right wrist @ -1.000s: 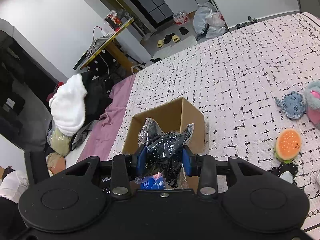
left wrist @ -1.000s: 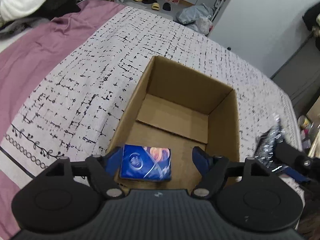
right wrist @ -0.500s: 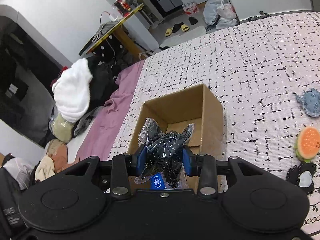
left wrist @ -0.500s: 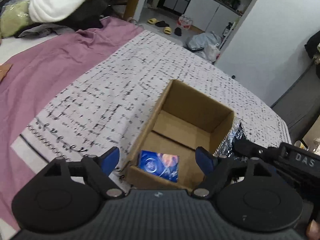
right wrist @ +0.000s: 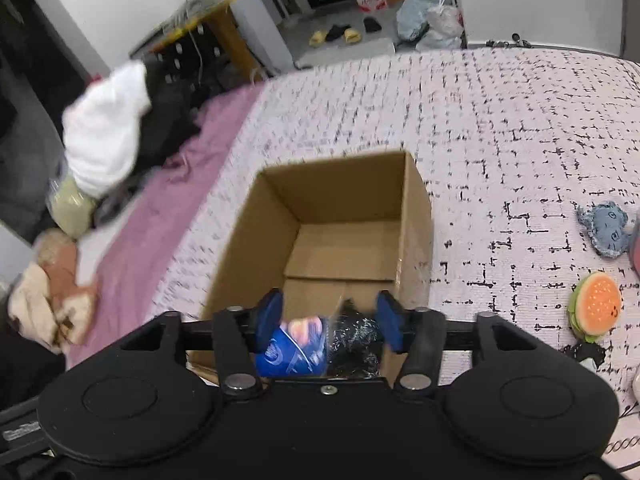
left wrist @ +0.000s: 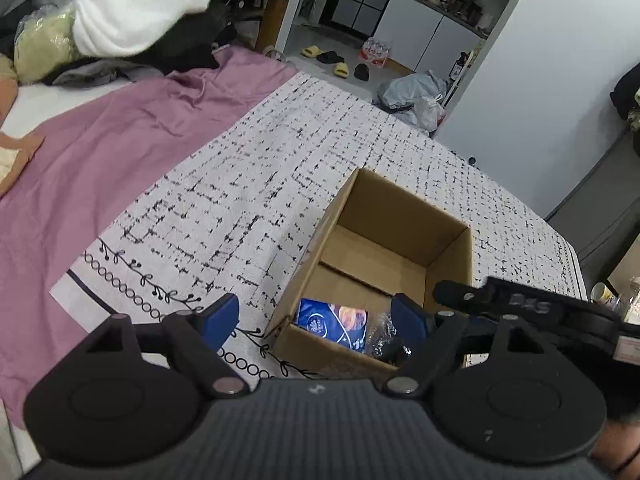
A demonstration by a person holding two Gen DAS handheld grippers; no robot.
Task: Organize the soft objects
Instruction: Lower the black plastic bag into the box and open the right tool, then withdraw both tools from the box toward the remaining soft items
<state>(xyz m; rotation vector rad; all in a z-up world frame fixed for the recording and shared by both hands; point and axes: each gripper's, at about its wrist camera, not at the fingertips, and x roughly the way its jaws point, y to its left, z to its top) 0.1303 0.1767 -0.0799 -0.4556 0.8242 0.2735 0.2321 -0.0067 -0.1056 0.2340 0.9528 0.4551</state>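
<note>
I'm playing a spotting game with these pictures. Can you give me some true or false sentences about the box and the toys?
1. The brown cardboard box sits on a checked bedspread. True.
2. A blue printed packet lies inside the box. True.
3. The round orange burger plush is inside the box. False: it lies on the bedspread beside the box.
4. The crinkly black plastic-wrapped bundle is on the floor. False: it is in the box, next to the blue packet.
5. The box is full to the top. False: much of its bottom shows bare.
</note>
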